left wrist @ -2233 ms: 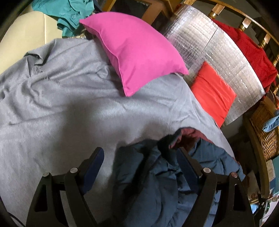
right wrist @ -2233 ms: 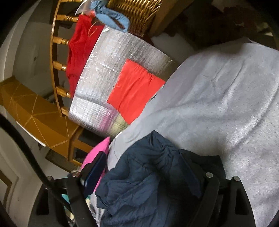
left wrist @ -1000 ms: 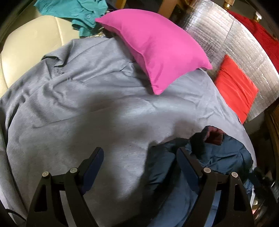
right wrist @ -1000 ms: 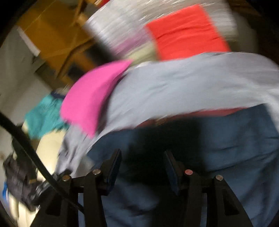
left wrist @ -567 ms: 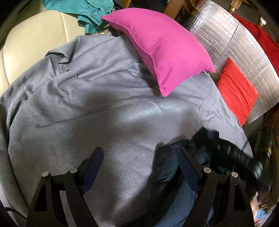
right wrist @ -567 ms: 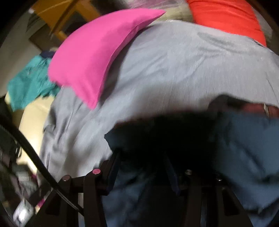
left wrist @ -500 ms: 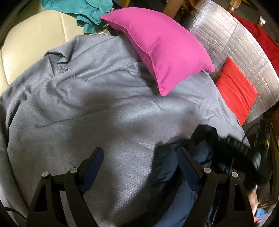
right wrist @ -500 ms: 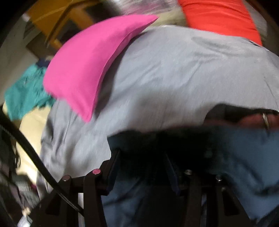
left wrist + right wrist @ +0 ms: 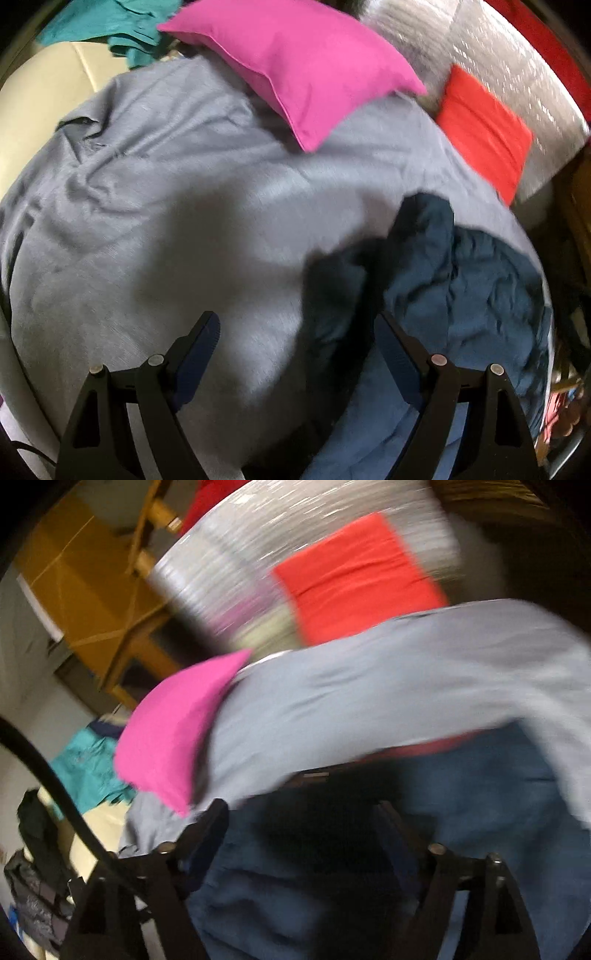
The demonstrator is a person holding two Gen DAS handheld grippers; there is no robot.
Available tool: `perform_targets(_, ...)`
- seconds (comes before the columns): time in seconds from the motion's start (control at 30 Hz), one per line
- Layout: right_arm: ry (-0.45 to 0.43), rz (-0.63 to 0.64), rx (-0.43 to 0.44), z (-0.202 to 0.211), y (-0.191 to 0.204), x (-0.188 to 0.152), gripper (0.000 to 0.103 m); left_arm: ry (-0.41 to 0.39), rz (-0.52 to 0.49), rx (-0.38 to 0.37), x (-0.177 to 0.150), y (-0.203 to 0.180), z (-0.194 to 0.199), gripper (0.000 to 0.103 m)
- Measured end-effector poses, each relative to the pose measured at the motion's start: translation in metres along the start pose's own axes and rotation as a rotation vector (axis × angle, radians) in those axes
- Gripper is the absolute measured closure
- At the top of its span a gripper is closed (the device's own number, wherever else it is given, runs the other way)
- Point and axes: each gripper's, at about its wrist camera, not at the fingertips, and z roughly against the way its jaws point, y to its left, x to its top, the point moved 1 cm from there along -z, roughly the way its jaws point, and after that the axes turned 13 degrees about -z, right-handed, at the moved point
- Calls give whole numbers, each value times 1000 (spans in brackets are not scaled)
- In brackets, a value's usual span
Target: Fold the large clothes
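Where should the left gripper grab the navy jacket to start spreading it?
Probably the raised dark fold at the top of the navy jacket, coming from the bare grey sheet side. That fold stands proud of the sheet, so the open left gripper can straddle it; the rest lies bunched and flatter.

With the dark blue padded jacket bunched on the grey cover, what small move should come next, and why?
Probably lower the open left gripper onto the crumpled dark blue padded jacket and pinch its near edge. The jacket lies bunched, unfolded, on the grey cover, and the left fingers hold nothing. The right gripper also looks open, though blur obscures it.
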Motion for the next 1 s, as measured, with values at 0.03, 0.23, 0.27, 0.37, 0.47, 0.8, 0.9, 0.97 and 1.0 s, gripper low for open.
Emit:
perform_targets(0.03, -25, -35, -26, 19, -26, 4, 19, 10, -1, -6, -1, -2, -2, 17)
perform_targets(0.23, -81, -306, -68, 81, -154, -3, 18, 20, -34, -5, -4, -19, -8, 17)
perform_targets(0.27, -77, -334, -60, 83, -167, -7, 18, 31, -46, 7, -5, -21, -13, 17)
perform_targets(0.37, -26, -400, -54, 79, -186, -13, 18, 53, -72, 30, -8, -26, -22, 17)
perform_targets(0.47, -23, -378, -29, 83, -182, -11, 19, 39, -81, 27, -10, -25, -25, 17)
perform_targets(0.8, 5, -148, -178, 62, -154, -24, 83, -20, -185, 4, -13, -48, -18, 63)
perform_targets(0.9, -40, -76, -210, 72, -137, -29, 83, -12, -183, 29, -13, -50, -23, 58)
perform_targets(0.97, 11, -78, -275, 56, -146, -34, 83, 4, -154, 29, -12, -45, -26, 45)
perform_targets(1.0, 41, -108, -271, 49, -154, -37, 83, 12, -138, 34, -12, -40, -27, 37)
